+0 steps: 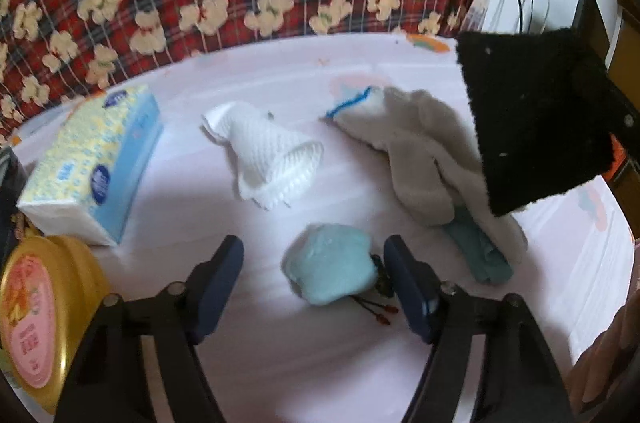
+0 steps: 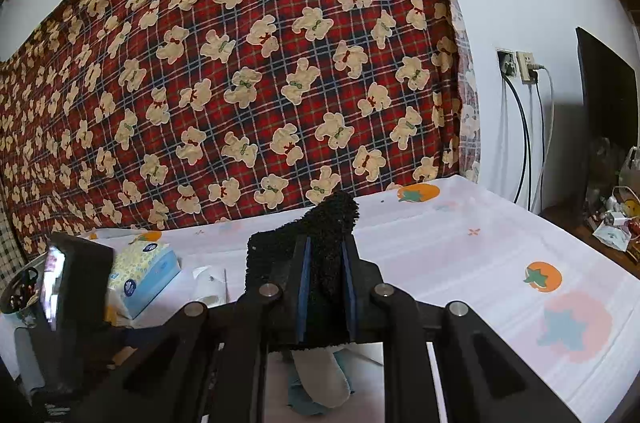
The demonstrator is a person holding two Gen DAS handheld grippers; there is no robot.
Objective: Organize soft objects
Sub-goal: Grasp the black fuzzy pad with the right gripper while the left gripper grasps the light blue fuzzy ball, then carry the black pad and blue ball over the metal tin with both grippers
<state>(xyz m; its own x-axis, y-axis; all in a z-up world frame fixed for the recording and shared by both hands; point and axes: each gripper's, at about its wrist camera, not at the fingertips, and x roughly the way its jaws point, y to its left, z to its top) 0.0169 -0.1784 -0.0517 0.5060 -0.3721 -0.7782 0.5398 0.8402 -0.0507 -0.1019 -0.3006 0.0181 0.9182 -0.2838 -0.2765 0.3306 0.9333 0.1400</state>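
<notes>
Fingers of the left gripper [image 1: 314, 283] stand apart, the pale blue pouch [image 1: 330, 263] lying between them toward the 1 o'clock fingertip, nearest this hand. The right gripper [image 2: 326, 287] is clamped on the black sponge [image 2: 320, 247], aloft over the bed [image 2: 480, 263].

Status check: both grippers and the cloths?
Left gripper open around blue pouch. Right gripper shut on black cloth, lifted. Grey towel still on table.
</notes>
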